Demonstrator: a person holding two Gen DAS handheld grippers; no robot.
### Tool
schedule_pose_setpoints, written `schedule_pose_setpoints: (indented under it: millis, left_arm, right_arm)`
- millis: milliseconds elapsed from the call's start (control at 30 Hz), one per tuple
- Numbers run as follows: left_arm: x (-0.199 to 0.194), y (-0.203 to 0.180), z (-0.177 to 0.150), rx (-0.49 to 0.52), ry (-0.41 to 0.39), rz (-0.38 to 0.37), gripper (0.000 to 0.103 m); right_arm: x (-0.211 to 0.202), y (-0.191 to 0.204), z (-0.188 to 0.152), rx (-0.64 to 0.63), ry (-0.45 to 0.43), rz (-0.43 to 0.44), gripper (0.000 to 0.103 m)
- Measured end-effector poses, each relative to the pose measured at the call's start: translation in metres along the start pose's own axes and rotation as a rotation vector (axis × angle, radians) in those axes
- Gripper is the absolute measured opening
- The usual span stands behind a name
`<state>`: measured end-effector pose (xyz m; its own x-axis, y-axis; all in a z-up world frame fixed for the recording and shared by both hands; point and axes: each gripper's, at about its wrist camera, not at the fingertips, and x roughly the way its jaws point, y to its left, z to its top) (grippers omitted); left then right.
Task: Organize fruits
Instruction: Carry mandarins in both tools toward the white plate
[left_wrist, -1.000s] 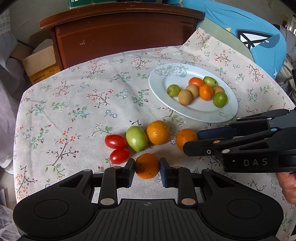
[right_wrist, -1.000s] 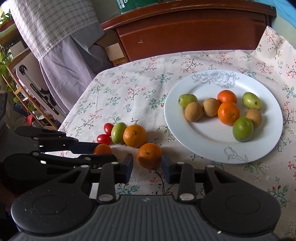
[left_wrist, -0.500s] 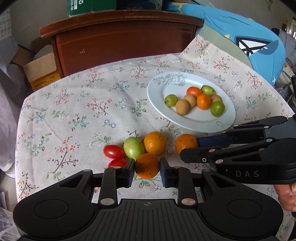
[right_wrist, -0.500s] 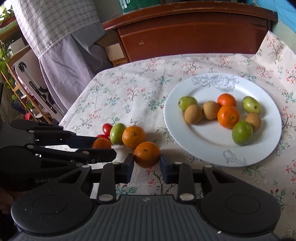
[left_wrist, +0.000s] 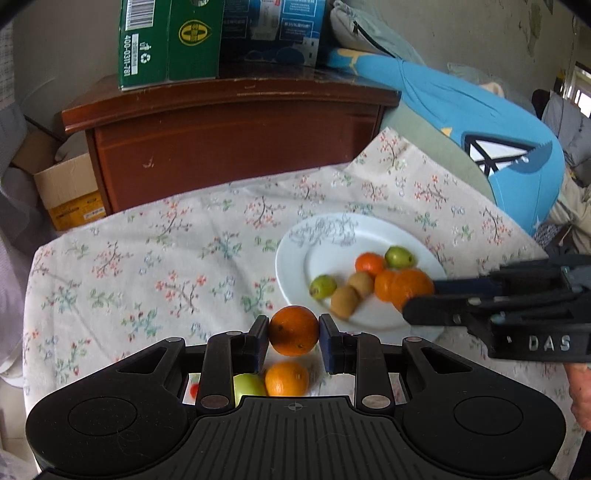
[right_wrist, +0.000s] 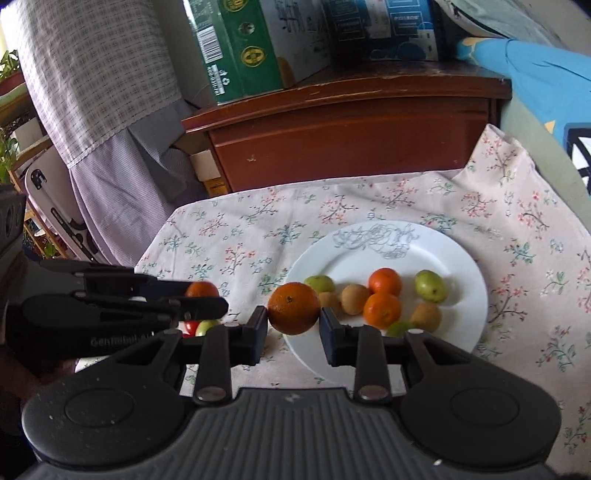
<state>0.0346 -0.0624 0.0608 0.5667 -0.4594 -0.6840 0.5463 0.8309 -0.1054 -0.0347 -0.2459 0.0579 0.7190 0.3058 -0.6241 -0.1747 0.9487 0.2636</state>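
Note:
My left gripper (left_wrist: 293, 334) is shut on an orange (left_wrist: 293, 328) and holds it above the flowered tablecloth. My right gripper (right_wrist: 293, 317) is shut on a second orange (right_wrist: 293, 308), held over the near left rim of the white plate (right_wrist: 388, 251). The left wrist view shows the right gripper (left_wrist: 417, 299) at the right, its orange (left_wrist: 412, 286) over the plate (left_wrist: 295, 266). The plate holds several small fruits: green, brown and orange. On the cloth under my left gripper lie another orange (left_wrist: 286, 378), a green fruit (left_wrist: 247, 384) and a red tomato (left_wrist: 194, 389).
A dark wooden cabinet (left_wrist: 236, 147) stands behind the table with a green carton (left_wrist: 166, 40) on top. A blue cushion (left_wrist: 480, 122) lies at the back right. An open cardboard box (left_wrist: 70, 192) sits on the floor at the left. A person's hand (left_wrist: 580, 391) shows at the right edge.
Both grippers have risen, each lifting its orange off the cloth. The right jaws closed onto their orange and carried it over the plate's edge.

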Motion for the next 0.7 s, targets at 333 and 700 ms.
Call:
schedule_pose_setpoints:
  millis: [333,700]
  left_arm:
    - [0.034,-0.002,0.031,0.015,-0.016,-0.019,0.026]
    - [0.074,-0.008,0.045,0.015,0.003,-0.041,0.026]
  right_arm:
    - [0.014,-0.010,-0.001,0.027,0.035,-0.035,0.031]
    - [0.034,-0.027,-0.006,0.131,0.083,-0.058,0.031]
